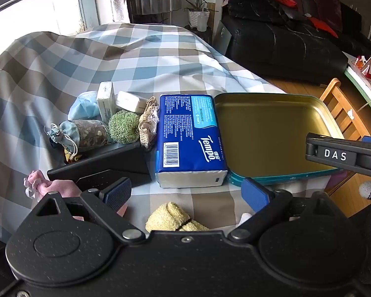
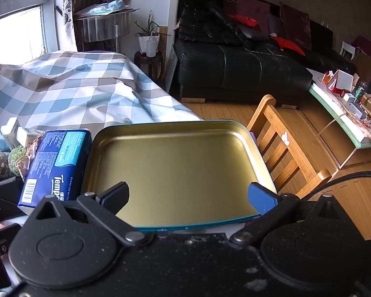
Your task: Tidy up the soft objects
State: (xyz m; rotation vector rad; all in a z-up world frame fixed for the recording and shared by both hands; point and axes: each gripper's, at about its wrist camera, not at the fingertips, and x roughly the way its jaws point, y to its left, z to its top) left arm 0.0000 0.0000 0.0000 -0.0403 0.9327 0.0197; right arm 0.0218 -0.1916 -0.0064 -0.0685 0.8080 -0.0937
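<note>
On the desk, draped in a blue, tan and white checked cloth (image 1: 126,57), the soft things lie in a loose cluster to the left of a gold-lined metal tin tray (image 1: 279,133) with a teal rim. A blue Tempo tissue pack (image 1: 189,138) lies flat with its long side right against the tray's left edge. Left of the pack sit a beige crocheted pouch (image 1: 148,123), a round green knitted scrubber (image 1: 124,127), a drawstring sachet (image 1: 81,135) filled with dried bits, a crumpled light-blue face mask (image 1: 84,107) and two small white packets (image 1: 116,101) leaning behind them. A black box (image 1: 104,163) lies in front of that group. Nearer the camera, a pink cloth pouch (image 1: 49,188) tied with ribbon rests by the left finger of the left claw (image 1: 186,194), and a yellow fuzzy cloth (image 1: 173,219) lies directly under that claw, between its spread blue pads, untouched; the left claw is released and grasps nothing. The right claw (image 2: 189,196) hovers over the near edge of the tray, its fingers wide apart and nothing between them. Beyond the desk stand a wooden chair (image 2: 282,146) and a black sofa (image 2: 242,66).
</note>
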